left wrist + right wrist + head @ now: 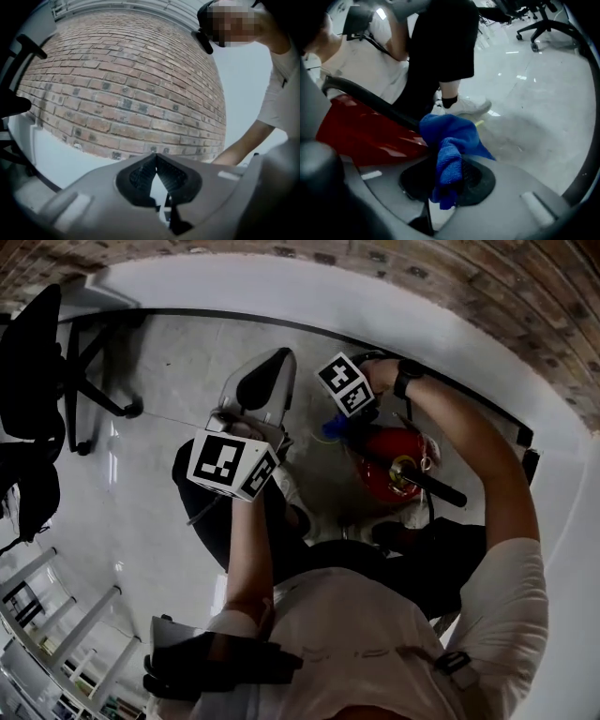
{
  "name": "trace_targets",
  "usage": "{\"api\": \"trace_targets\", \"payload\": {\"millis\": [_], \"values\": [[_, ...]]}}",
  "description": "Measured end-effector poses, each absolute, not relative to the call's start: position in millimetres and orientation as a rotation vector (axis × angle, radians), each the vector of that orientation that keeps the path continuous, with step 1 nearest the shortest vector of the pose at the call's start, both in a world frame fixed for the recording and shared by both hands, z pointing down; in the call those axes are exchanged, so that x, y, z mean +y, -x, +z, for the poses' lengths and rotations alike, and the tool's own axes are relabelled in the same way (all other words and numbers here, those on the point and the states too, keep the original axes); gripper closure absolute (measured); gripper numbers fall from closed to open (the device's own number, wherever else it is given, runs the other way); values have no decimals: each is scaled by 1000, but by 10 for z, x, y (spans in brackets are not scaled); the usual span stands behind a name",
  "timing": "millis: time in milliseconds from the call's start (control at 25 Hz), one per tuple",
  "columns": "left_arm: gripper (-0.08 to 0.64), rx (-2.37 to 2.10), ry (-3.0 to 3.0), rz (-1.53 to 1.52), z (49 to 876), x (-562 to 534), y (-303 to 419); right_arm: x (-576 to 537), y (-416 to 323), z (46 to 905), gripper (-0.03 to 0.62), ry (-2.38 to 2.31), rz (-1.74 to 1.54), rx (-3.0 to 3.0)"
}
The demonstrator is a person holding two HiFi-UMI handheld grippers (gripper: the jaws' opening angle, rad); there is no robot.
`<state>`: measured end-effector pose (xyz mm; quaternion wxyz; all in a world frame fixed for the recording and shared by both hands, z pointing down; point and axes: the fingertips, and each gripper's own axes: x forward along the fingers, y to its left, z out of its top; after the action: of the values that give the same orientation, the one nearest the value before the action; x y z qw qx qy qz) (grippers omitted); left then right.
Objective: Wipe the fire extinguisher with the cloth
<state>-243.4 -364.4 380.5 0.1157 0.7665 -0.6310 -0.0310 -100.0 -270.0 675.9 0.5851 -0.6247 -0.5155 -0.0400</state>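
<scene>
The red fire extinguisher (pixel 389 460) stands on the floor by the person's legs, with its black hose (pixel 427 482) running across it. In the right gripper view the red body (pixel 365 133) fills the left side and the hose (pixel 375 103) passes over it. My right gripper (pixel 449 176) is shut on a bunched blue cloth (pixel 450 150), which is held against the extinguisher's side. From the head view the cloth (pixel 333 427) shows just under the right marker cube. My left gripper (pixel 272 367) is held off to the left, away from the extinguisher. Its jaws (pixel 155 159) are shut with nothing in them and face a brick wall.
A black office chair (pixel 42 362) stands at the far left on the glossy grey floor (pixel 178 362). A white wall base (pixel 450 343) and brick wall (pixel 469 277) curve behind the extinguisher. The person's white shoe (pixel 464 105) is close to the cloth. Shelving (pixel 56 624) shows at the lower left.
</scene>
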Motion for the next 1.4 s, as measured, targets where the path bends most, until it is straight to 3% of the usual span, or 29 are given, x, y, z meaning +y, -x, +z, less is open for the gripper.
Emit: {"api": "trace_targets", "payload": {"millis": [440,760,1040,1240,1400], "values": [[558,-1894,-2178,-12,4118,-3624,2631,-2979,1031,8831,522,1077,-267,-1391],[557,-1881,-2190,21,4089,-3574,2472,-3188,962,8667,517,760,205,-1679],[558,-1811,-2350,-67,3691,-3366,2134,-4169,926,7284,511,110,244,-2231],[557,-1867,-2409,-136,3249,-2982,1911,-4770,318,5890,500,-477,414,-2698],[558,-1862,-2470,-131,2906,-2530,1515,-4590,-190,4953,499,-688,178,-2772]]}}
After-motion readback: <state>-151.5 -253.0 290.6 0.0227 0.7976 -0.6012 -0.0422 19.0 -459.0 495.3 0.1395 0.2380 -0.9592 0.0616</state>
